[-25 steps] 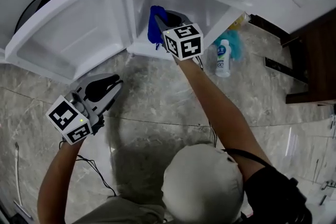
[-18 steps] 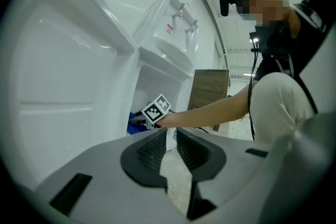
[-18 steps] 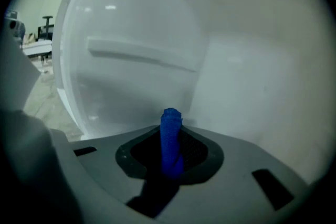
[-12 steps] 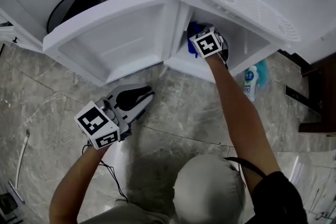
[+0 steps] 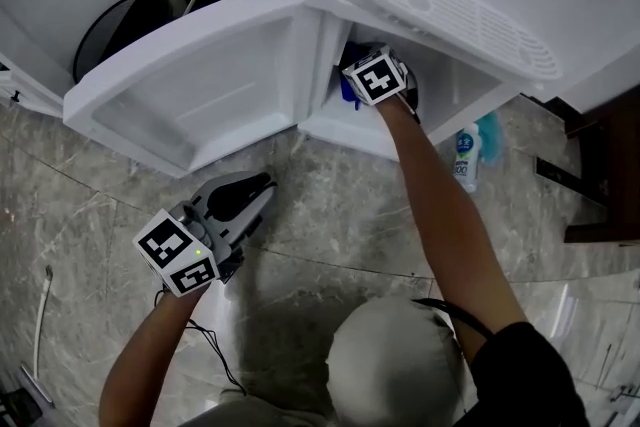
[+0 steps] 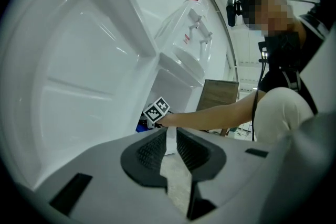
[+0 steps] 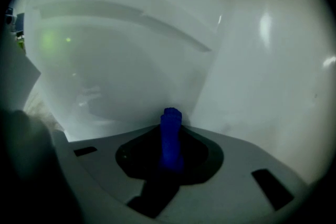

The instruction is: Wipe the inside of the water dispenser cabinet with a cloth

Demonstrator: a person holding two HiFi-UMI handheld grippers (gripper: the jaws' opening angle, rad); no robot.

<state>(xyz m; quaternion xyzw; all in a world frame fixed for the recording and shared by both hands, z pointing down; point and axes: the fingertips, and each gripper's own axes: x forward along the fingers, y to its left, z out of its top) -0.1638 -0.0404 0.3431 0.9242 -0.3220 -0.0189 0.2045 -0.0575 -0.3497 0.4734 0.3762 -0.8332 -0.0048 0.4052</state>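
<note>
Inside the white plastic water dispenser cabinet [image 7: 131, 60], the right gripper [image 7: 171, 139] is clenching a bunched blue cloth [image 7: 170, 120], which likely needs firm pressure against the wall ahead.

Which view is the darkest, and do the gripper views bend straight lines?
The right gripper view is darkest, inside the dim cabinet, with glare spots on its wall, though the blue cloth between the jaws shows clearly; the left gripper view is bright, but its wide lens curves the edges of the door; the head view is evenly lit.
</note>
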